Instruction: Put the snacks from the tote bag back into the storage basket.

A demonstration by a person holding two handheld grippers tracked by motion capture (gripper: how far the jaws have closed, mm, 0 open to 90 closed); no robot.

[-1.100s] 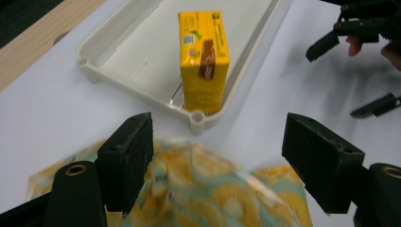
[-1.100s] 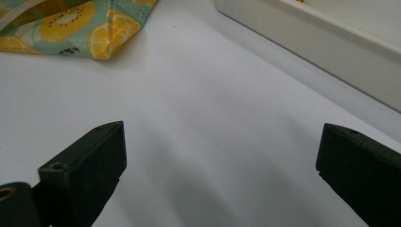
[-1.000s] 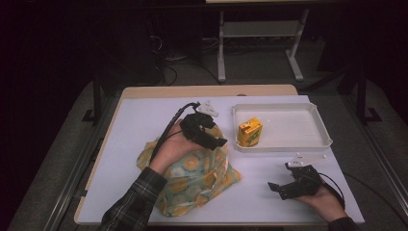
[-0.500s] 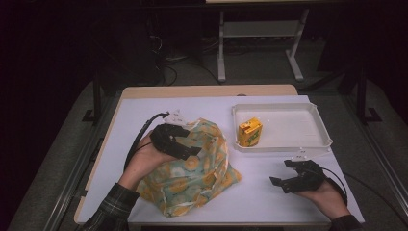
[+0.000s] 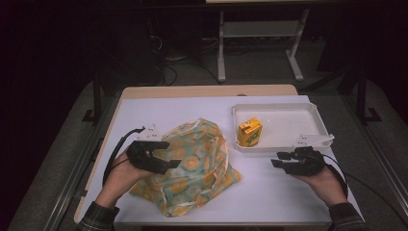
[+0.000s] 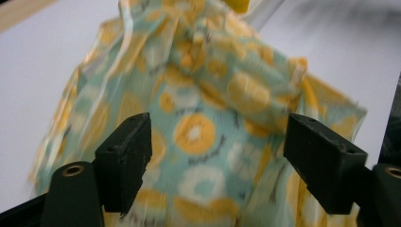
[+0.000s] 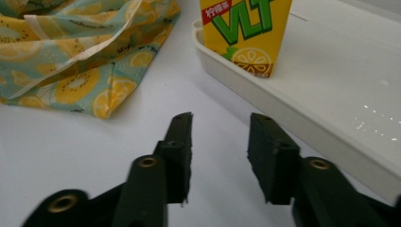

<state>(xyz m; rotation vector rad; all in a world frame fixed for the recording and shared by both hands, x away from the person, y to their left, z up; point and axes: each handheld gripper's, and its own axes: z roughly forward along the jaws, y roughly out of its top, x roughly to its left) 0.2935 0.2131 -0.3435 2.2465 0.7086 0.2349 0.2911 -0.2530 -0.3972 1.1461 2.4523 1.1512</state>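
We judge the work at an early stage: the teal fabric bag printed with yellow citrus slices [image 5: 195, 168] lies slumped near the table's front edge, left of centre, and the yellow juice carton [image 5: 249, 132] stands upright in the left end of the white plastic tray [image 5: 288, 108] toward the right edge, not yet bagged. The left tongs [image 5: 163, 156] hover over the bag's left side with jaws wide apart, holding nothing. The right tongs [image 5: 279, 160], near the tray's front rim, have just been closing on nothing and stand partly apart.
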